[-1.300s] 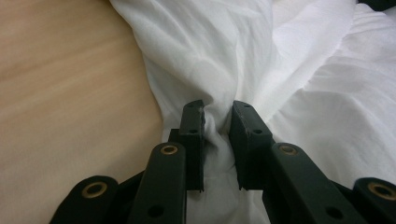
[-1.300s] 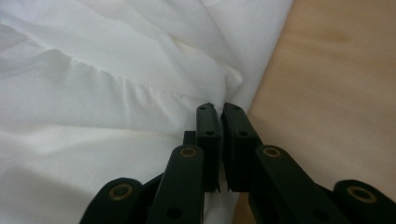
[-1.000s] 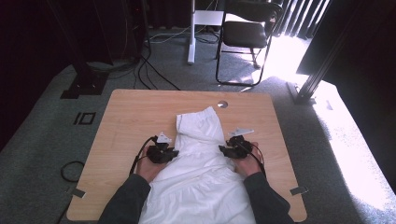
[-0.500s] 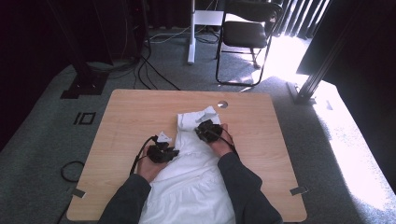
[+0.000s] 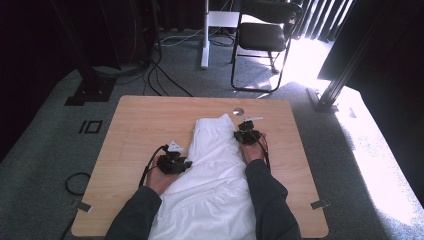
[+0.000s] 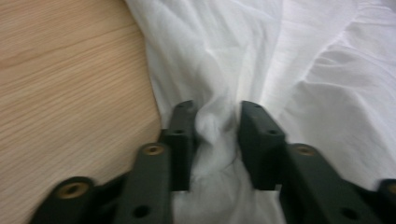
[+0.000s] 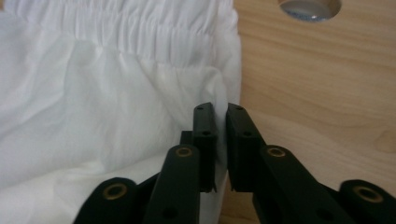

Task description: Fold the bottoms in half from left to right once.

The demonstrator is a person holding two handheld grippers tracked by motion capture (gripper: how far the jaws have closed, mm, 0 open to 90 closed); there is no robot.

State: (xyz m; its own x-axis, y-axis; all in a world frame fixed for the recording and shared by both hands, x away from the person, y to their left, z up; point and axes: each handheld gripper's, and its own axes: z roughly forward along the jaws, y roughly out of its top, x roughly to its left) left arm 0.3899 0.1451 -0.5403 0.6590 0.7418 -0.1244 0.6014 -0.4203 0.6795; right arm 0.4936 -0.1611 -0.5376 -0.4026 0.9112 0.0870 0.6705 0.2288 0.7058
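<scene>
**Folding a white garment on the table**

Looking down from the high view, the white garment point(image 5: 215, 170) lies along the wooden table point(image 5: 140, 125), soft and limp. In the left gripper view, the left gripper point(image 6: 217, 123) has just been opening, a cloth ridge between its parted jaws. In the right gripper view, the right gripper point(image 7: 220, 112) pinches the edge below the elastic waistband point(image 7: 140, 28), the firmest hold.

Bare counter point(image 5: 145, 120) lies open on my left, wide enough for my left gripper point(image 5: 174, 163) to swing out freely. Ahead, the white garment point(image 5: 215, 165) covers the middle, bunched in folds. Right of my right gripper point(image 5: 247, 136), there's a narrower bare strip, with a round hole point(image 5: 238, 111) just beyond.
</scene>
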